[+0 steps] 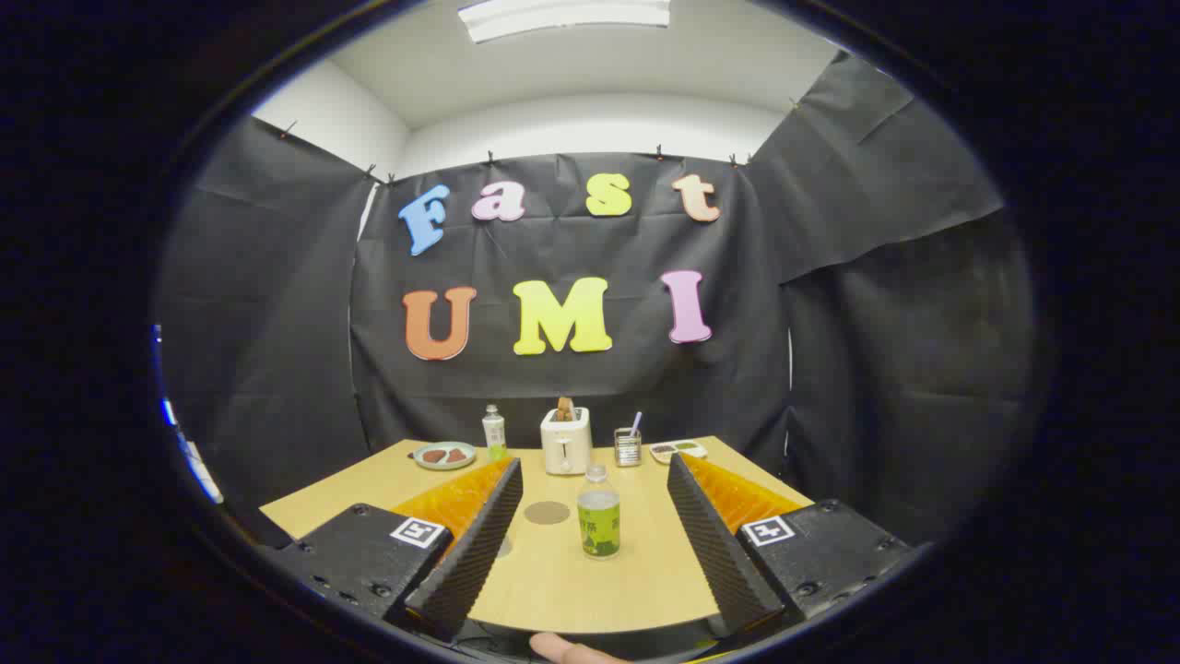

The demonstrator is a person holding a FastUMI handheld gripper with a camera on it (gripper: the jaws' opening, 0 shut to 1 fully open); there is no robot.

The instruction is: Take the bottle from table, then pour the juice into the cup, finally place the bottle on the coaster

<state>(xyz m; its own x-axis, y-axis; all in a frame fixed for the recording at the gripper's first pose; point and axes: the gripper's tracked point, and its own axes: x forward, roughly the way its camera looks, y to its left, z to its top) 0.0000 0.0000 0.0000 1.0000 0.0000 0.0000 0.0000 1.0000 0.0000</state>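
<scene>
Fingers [498, 516] spread, flanking bottle [599, 524].

table [387, 493]: light wood, lower centre | centre: bottle [599, 524] upright, coaster [547, 513] to its upper left | back row, left to right: plate [444, 455], second bottle [494, 432], toaster [565, 442], holder [628, 446], tray [678, 451]

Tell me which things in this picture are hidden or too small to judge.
- Gripper view: the cup cannot be identified; the left finger covers the table beside the coaster.
- Green bottle between the open fingers: label too small.
- Food on the far plate: too small to name.
</scene>
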